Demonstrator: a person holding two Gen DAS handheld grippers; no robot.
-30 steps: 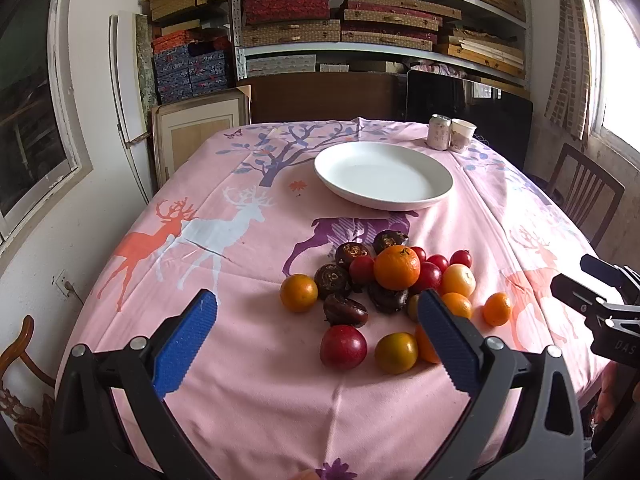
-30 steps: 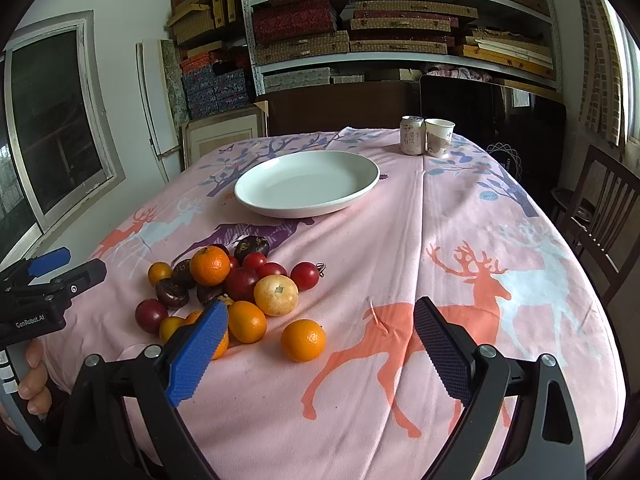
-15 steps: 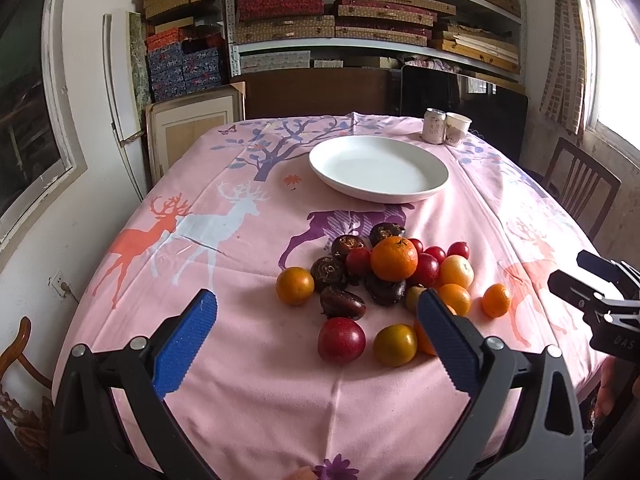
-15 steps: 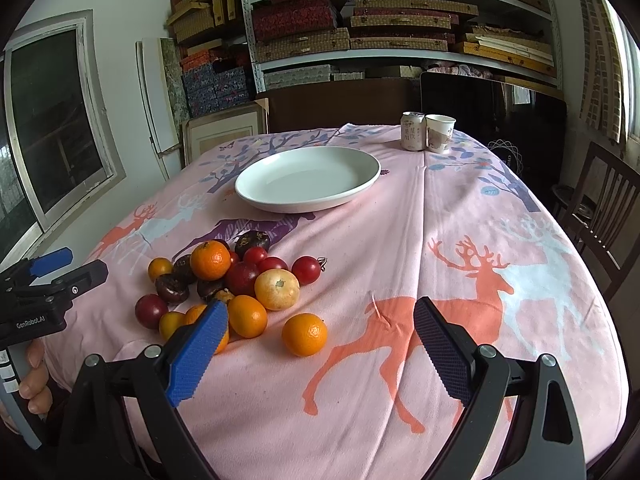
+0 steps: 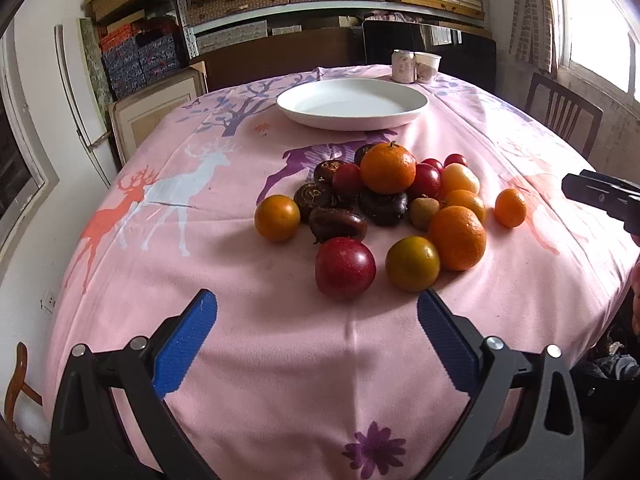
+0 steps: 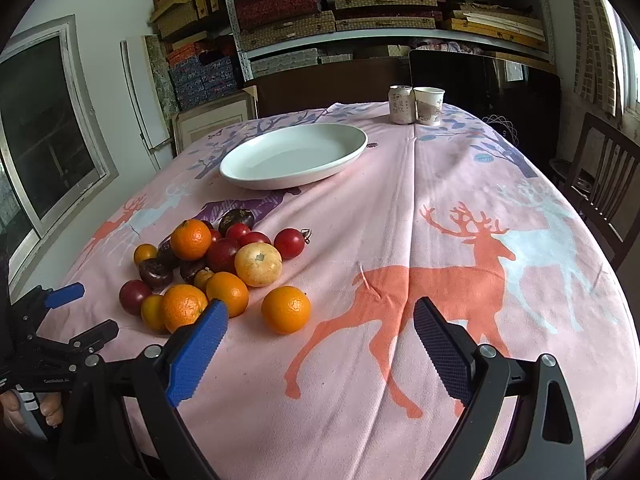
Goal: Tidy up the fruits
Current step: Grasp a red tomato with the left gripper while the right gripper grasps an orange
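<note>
A pile of fruit lies on the pink deer-print tablecloth: a big orange [image 5: 387, 167] on top, a red plum [image 5: 345, 268] and a green-orange fruit [image 5: 412, 263] nearest, dark fruits and small red ones behind. A lone orange [image 6: 286, 309] sits apart at the pile's right. A white empty plate [image 5: 352, 103] stands beyond the pile. My left gripper [image 5: 318, 334] is open and empty, just short of the red plum. My right gripper [image 6: 320, 338] is open and empty, just right of the lone orange.
A drink can [image 6: 401, 104] and a paper cup [image 6: 428, 105] stand at the table's far edge. Wooden chairs [image 6: 608, 184] stand at the right. Shelves of boxes fill the back wall. The table edge [image 5: 72, 280] drops off at the left.
My left gripper has moved forward and down toward the fruit pile, which now looks much closer. My right gripper has moved slightly forward.
</note>
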